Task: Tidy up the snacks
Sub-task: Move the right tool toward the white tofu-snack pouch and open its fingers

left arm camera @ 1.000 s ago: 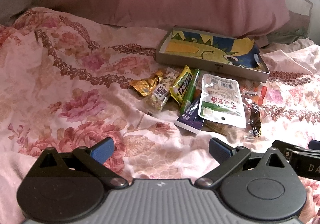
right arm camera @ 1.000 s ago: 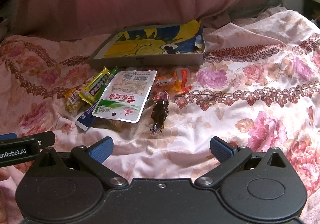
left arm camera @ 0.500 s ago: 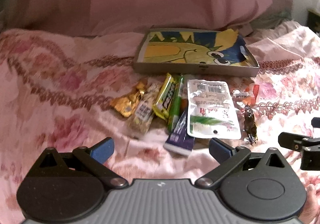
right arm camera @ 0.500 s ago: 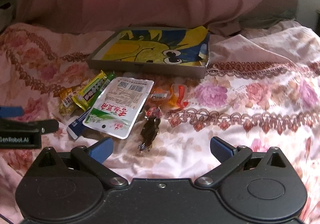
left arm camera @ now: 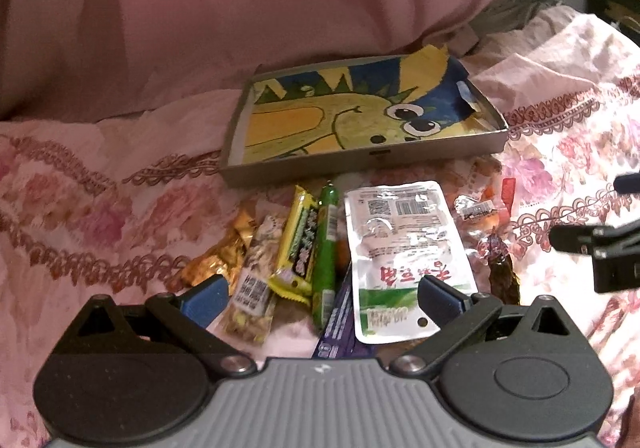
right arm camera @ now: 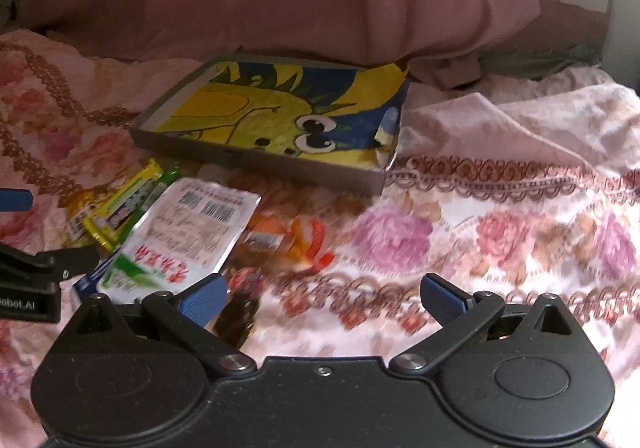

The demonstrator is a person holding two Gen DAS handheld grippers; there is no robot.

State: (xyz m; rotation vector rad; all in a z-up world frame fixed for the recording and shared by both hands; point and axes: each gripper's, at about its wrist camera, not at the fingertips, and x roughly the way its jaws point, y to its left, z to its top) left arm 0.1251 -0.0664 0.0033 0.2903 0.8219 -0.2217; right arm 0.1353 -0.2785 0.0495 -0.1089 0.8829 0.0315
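Left wrist view first: our left gripper (left arm camera: pixel 320 298) holds its blue-padded fingers (left arm camera: pixel 204 298) spread wide, with nothing between them, low over a pile of snacks on the floral bedspread (left arm camera: pixel 100 216). Directly ahead of the tips lie a yellow bar (left arm camera: pixel 298 244), a green stick (left arm camera: pixel 325 248) just beside it, and a white pouch (left arm camera: pixel 404 248) whose near end sits under our right-hand finger. A purple-blue packet (left arm camera: pixel 338 324) pokes out from under the pouch, close to the tool body. Toward our left finger lie a clear nut packet (left arm camera: pixel 256 280) and a gold wrapper (left arm camera: pixel 224 260). Off to the right sits a dark wrapped candy (left arm camera: pixel 502 276), with an orange-red packet (left arm camera: pixel 494 204) beyond it. Farther ahead stands the shallow grey tray (left arm camera: pixel 360 162), lined with a cartoon drawing and holding no snacks. Behind it rises a pink pillow (left arm camera: pixel 240 8). At the right edge we see the other gripper's black tip.

Right wrist view: our right gripper (right arm camera: pixel 322 298) is likewise spread wide and empty, over bare bedspread (right arm camera: pixel 500 240). The snacks lie ahead and to the left: white pouch (right arm camera: pixel 188 236), yellow bar (right arm camera: pixel 124 204), orange-red packet (right arm camera: pixel 296 244), and dark candy (right arm camera: pixel 238 312) just beside our left finger (right arm camera: pixel 202 298). The tray (right arm camera: pixel 256 162) stands beyond them, ahead-left.
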